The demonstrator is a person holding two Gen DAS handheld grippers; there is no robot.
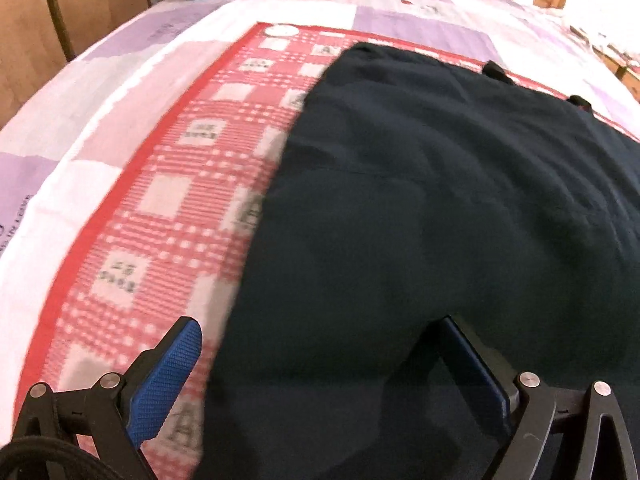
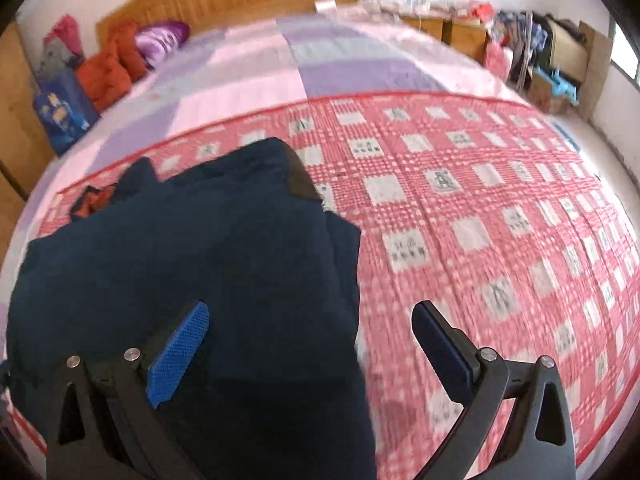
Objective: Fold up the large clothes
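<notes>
Lying on the checked mat [image 2: 460, 208], the dark garment [image 1: 440, 200] sits under both grippers [image 1: 320, 364] [image 2: 310, 340], jaws wide, holding nothing.

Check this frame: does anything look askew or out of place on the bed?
Nothing alarming. The dark garment lies bunched toward one side of the red checked mat, with a reddish-orange bit showing at its far edge. Both grippers are open.

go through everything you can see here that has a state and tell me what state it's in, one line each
left gripper: open, holding nothing, above the garment's edge
right gripper: open, holding nothing, above the garment's edge
dark garment: folded over in layers, lying on the mat
red checked mat: spread flat on the bed
patchwork bedsheet: spread out under the mat
</notes>
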